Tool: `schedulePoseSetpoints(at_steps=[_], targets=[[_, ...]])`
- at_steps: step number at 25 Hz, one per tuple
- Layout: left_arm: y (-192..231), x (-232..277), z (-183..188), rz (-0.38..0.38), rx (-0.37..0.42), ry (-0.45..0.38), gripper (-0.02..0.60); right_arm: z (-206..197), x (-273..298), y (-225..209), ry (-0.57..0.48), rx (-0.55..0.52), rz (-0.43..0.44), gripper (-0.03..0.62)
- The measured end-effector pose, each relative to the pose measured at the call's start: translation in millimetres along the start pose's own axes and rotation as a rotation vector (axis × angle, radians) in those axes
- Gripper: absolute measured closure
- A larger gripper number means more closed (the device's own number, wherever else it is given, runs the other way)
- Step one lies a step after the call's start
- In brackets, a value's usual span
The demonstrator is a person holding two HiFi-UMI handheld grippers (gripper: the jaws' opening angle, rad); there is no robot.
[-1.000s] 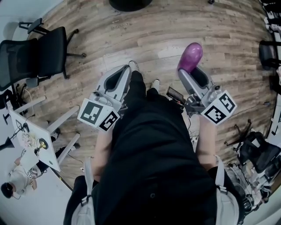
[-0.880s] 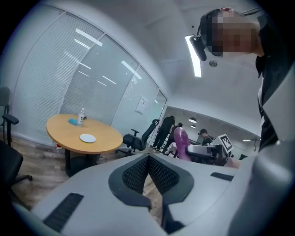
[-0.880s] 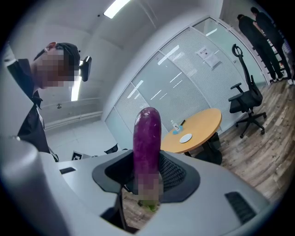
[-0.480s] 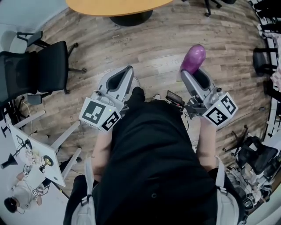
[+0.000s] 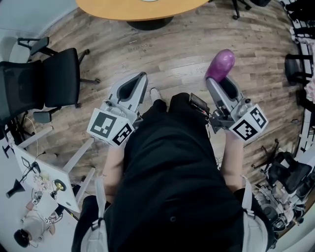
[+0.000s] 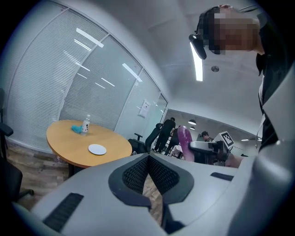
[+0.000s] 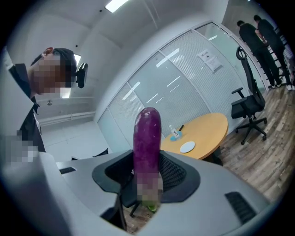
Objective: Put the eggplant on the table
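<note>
Grippers: two, the left gripper and the right gripper, both held out over the wooden floor in front of the person.
Left fingers: tips closed together, nothing held.
Right fingers: clamped on the one eggplant near its green stem end.
Eggplant place: in the air in the right gripper, well short of the worktop.
Eggplant axis: long axis runs along the fingers; the rounded purple end sticks out past the tips and points toward the far side.
Worktop: one, round and orange, at the far edge of the head view.
On the worktop: one white plate, one bottle, one small blue thing beside the bottle.
Chairs: one black chair on the left, another at the right edge.
In between: a stretch of floor separates the grippers from the worktop; the left chair stands beside it.
Others: two people stand far right.
</note>
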State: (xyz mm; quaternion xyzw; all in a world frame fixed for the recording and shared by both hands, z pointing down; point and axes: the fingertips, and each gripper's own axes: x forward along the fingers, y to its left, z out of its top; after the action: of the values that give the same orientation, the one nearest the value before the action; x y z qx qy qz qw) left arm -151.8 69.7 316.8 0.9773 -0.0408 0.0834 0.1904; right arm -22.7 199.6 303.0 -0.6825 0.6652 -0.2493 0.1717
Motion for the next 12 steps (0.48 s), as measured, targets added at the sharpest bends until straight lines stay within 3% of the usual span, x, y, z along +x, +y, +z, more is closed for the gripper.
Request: schedulePoseSetpoints(at_steps=[6,12], targets=[[10.9,5.6,2.8,-0.002,-0.011,0.010,0.569,6.6,3.2,-7.2,-0.011,0.026,-0.030,0.413],[24.1,26.8,7.8,0.028,-0.016,0.006,0.569,16.8,26.1,-30.0,0.016,0.044,-0.003,0.413]])
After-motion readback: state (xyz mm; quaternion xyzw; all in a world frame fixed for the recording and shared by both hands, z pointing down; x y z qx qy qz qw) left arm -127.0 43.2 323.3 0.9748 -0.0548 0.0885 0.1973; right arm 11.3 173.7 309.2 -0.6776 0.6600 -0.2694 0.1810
